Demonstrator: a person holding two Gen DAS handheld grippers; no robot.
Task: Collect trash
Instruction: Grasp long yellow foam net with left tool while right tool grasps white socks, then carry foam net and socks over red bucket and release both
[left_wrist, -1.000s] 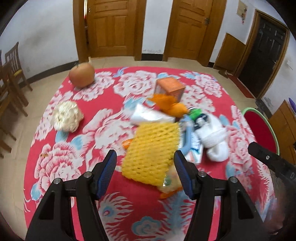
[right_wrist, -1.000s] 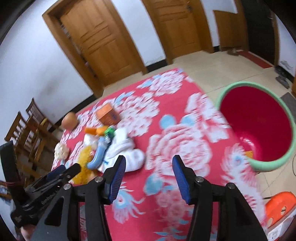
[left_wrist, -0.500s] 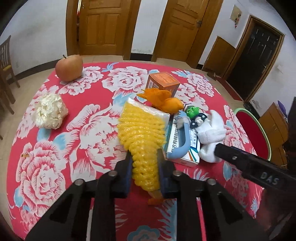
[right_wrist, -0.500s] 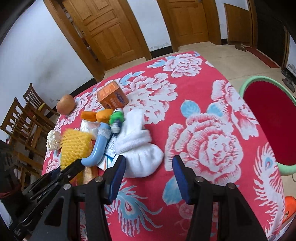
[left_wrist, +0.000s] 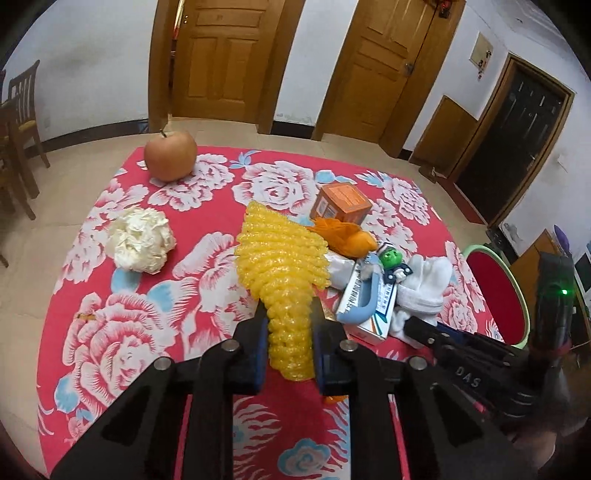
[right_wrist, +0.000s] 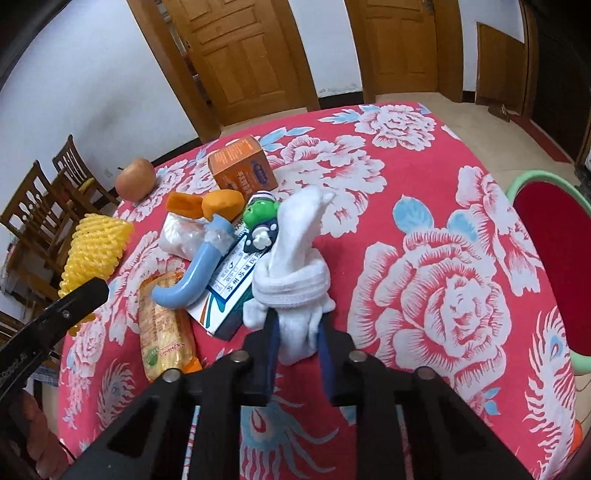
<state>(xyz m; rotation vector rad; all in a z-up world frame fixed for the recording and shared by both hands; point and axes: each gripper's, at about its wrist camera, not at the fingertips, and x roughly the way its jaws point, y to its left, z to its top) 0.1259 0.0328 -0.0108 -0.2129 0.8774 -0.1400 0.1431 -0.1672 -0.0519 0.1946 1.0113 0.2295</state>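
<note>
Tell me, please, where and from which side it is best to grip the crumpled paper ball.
Probably grip the paper ball across its middle, coming from above. It is roundish, soft and crumpled, so it should squash between the jaws anywhere. It sits alone on the tablecloth, apart from the apple and the yellow net, so both flanks are free.

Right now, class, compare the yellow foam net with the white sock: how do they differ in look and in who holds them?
The yellow foam net is bright yellow with an open, bumpy mesh; the white sock is plain white knit with a folded cuff. The left gripper is shut on the net; the right gripper pinches the sock. Both are soft, squeezed narrow between the pads, and fan out beyond them.
</note>
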